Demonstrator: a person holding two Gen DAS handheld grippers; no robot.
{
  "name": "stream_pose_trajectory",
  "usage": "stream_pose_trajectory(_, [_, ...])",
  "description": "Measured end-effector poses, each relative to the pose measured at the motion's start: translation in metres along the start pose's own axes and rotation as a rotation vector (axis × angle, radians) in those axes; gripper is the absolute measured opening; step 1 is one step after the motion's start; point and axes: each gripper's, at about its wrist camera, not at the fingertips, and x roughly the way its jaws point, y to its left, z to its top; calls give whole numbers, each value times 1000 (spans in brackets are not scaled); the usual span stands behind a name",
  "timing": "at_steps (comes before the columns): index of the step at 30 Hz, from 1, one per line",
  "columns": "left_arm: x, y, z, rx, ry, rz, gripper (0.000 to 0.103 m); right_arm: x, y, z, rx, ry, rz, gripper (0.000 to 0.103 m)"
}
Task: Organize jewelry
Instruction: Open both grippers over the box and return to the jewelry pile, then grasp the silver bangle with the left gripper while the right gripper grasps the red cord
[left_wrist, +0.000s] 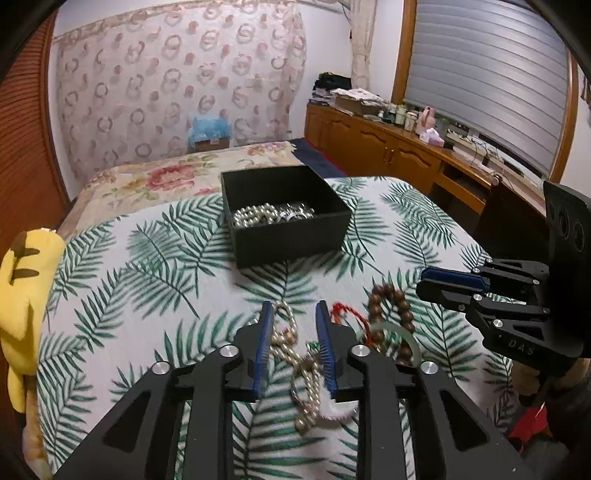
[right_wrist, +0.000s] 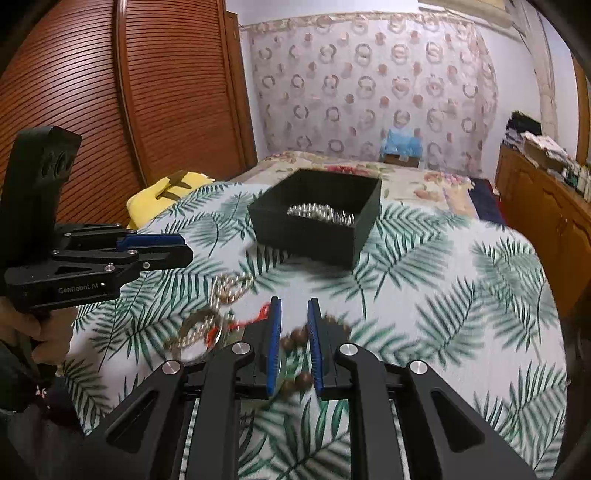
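A black open box (left_wrist: 291, 225) with pearls and silver pieces inside sits on the leaf-print cloth (left_wrist: 147, 258); it also shows in the right wrist view (right_wrist: 317, 229). My left gripper (left_wrist: 295, 310) is open, its fingers either side of a pearl necklace (left_wrist: 299, 369) lying on the cloth. A red cord (left_wrist: 351, 314), a green bangle (left_wrist: 402, 336) and a brown bead bracelet (left_wrist: 395, 306) lie to its right. My right gripper (right_wrist: 293, 306) is open around the brown bead bracelet (right_wrist: 299, 336). The pearl necklace (right_wrist: 229, 288) lies to its left.
A yellow plush toy (left_wrist: 26, 295) lies at the cloth's left edge. A wooden sideboard (left_wrist: 388, 147) with clutter stands on the right, a slatted wooden door (right_wrist: 110, 92) on the left. A floral bedspread (left_wrist: 166, 173) lies beyond the box.
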Motion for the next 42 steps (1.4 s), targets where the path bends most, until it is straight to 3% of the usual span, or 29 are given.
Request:
stream_pose_trajectory(1, [0,-1,-3,0,5,-5,28,-1,0,-3,5,4,-2,32])
stream_pose_trajectory(3, [2,-5,-8,1,18,-10,31,-1,1,-9,10,16,0,38])
stream_pose_trajectory(7, [9,-10,-16,13,49,-15,43,-2,1,-21,17,37,-6,38])
stream_pose_trajectory(15, [21,-21,-29,28,98,-37,57,-8,-4,-31,26,55,-20,37])
stream_pose_trajectory(27, [33,-28,-33,48,131,-24,58,-7,3,-27,10,52,-6,38])
stream_pose_trajectory(30, [33,-30,-34,67,129,-12,56,-6,5,-25,2,52,-5,38])
stream_pose_trajectory(32, [32,-31,-35,80,128,-5,48,-5,6,-23,-1,54,-3,38])
stream_pose_trajectory(34, [32,-30,-35,67,135,-46,32,-4,7,-23,-6,56,-4,38])
stream_pose_trajectory(37, [29,-32,-35,78,126,-34,26,-2,7,-22,-11,59,-4,38])
stream_pose_trajectory(42, [25,-27,-33,58,117,-34,25,0,10,-21,-18,62,-5,38])
